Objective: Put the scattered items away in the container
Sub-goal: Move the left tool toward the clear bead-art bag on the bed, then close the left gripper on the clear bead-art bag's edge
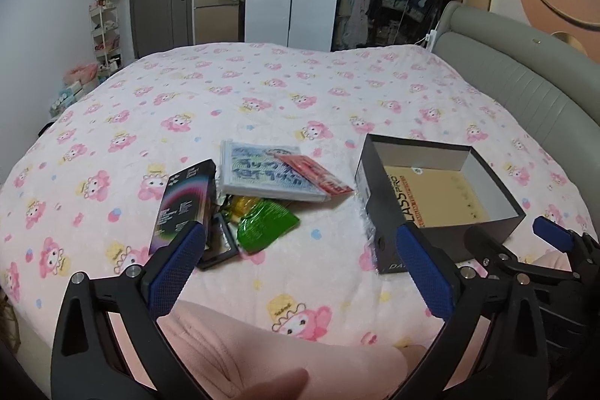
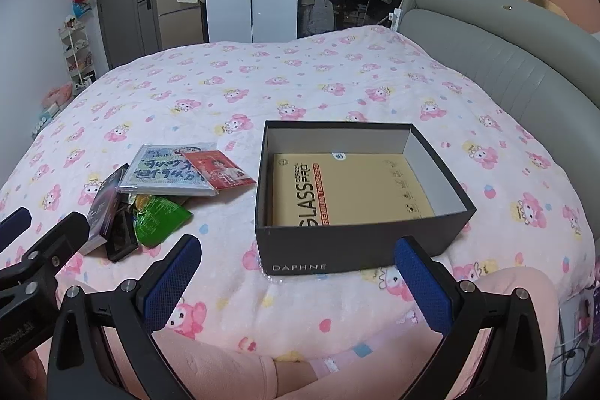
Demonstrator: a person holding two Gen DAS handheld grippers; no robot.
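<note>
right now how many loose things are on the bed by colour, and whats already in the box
green packet: 1
red packet: 1
yellow packet: 1, mostly hidden
white-edged case: 1
dark carton: 1
black flat case: 1
tan glass-protector pack in the box: 1
total: 6 loose, 1 boxed

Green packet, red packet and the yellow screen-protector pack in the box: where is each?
green packet [image 1: 264,225], left wrist view, middle of its crinkled face.
red packet [image 2: 221,171], right wrist view, centre of its printed front.
yellow screen-protector pack [image 2: 360,190], right wrist view, bare middle of its face, inside the black box [image 2: 337,250].
</note>
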